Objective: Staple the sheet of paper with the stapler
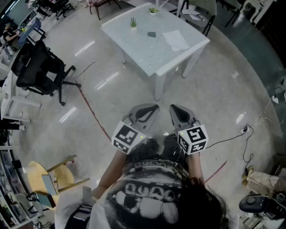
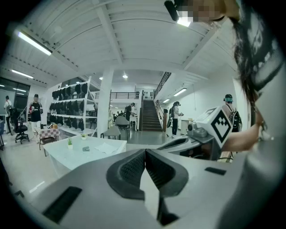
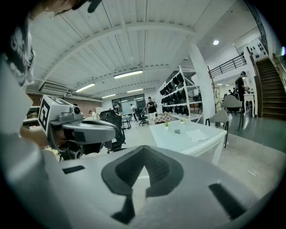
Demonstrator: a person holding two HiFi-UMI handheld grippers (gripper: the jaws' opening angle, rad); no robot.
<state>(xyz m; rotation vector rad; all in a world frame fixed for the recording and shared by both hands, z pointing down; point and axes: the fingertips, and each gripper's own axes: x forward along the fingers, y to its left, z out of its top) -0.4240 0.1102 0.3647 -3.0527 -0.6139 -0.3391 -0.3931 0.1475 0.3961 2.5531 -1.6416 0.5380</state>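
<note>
A white sheet of paper (image 1: 175,40) lies on the white table (image 1: 134,42), with a small dark stapler (image 1: 152,34) just left of it. Both are far ahead of me, across open floor. I hold my left gripper (image 1: 154,108) and right gripper (image 1: 172,108) side by side close to my body, pointing toward the table. Both are shut with nothing between the pads. In the left gripper view the pads meet at my left gripper (image 2: 145,153), and the paper (image 2: 106,147) and stapler (image 2: 86,149) sit small in the distance. The right gripper view shows my right gripper (image 3: 144,157) shut, beyond it the paper (image 3: 196,134) and stapler (image 3: 177,131).
Two small potted plants (image 1: 133,22) (image 1: 153,10) stand on the table. A black office chair (image 1: 38,67) is at the left and a wooden stool (image 1: 49,176) at the lower left. A red line (image 1: 91,109) and a cable (image 1: 243,134) cross the floor. People stand far off in the hall.
</note>
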